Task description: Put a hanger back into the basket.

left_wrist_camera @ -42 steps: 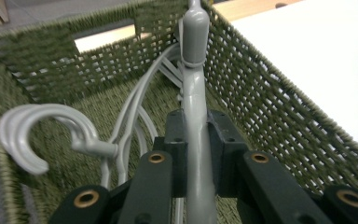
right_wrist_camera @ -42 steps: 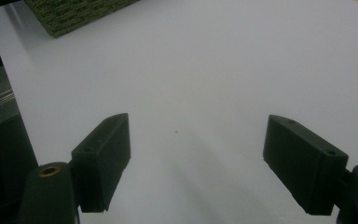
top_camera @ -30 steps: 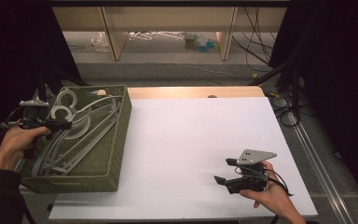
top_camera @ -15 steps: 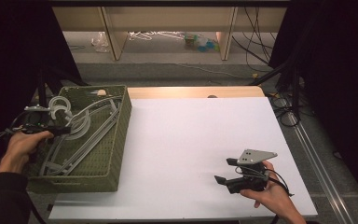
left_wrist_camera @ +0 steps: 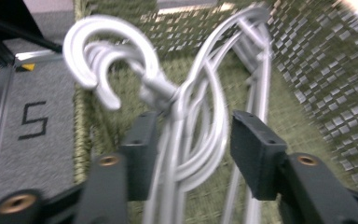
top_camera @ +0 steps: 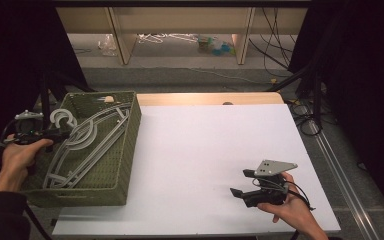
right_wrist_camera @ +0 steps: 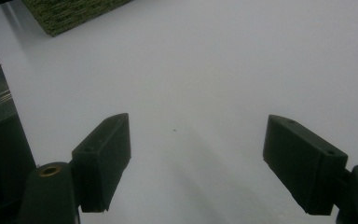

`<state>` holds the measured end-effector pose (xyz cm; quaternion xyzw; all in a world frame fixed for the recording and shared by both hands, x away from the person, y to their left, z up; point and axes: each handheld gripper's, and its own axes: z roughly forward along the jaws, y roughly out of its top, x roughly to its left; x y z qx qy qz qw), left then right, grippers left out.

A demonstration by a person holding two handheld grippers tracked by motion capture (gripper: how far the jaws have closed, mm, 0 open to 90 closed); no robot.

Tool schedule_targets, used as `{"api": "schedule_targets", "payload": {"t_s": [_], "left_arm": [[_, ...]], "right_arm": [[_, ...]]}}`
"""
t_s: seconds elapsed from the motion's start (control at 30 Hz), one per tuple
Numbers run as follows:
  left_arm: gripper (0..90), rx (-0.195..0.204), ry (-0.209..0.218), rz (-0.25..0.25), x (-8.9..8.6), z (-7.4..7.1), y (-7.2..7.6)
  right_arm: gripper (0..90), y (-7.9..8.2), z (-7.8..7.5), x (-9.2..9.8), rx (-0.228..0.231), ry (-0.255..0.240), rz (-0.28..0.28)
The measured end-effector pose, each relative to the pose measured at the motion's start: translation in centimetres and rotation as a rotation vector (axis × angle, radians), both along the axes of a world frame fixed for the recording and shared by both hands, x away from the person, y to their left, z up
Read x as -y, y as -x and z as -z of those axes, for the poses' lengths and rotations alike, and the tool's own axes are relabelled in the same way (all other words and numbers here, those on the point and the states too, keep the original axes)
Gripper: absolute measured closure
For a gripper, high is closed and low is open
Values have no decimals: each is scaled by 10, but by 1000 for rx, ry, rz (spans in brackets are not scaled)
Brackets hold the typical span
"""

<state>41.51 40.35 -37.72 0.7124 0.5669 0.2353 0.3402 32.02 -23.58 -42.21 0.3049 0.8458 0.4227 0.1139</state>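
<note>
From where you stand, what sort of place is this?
Probably a lab or workshop set up for recording handling work: a white table ringed by black curtains, cables on the floor, and a green basket of grey hangers as the practice material.

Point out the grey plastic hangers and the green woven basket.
grey plastic hangers (left_wrist_camera: 102, 56): left gripper view, on the hooks.
green woven basket (top_camera: 130, 142): high view, on its right wall.

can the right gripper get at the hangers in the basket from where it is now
Probably not without a long move. The right gripper rests open at the table's near right corner, while the hangers lie in the green basket at the far left. Only bare table lies between, so nothing blocks the way.
</note>
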Motion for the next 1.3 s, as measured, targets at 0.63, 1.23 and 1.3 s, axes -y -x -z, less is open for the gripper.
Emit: {"api": "schedule_targets", "payload": {"t_s": [0.63,1.23,1.3], "left_arm": [[258,206,140,54,59,-26,67],[191,255,151,304,163,-8,102],[172,257,156,306,166,-6,102]], "right_arm": [[243,-1,-2,2,27,-17,23],[234,-2,-3,2,40,-37,24],[234,-2,-2,2,38,-44,21]]}}
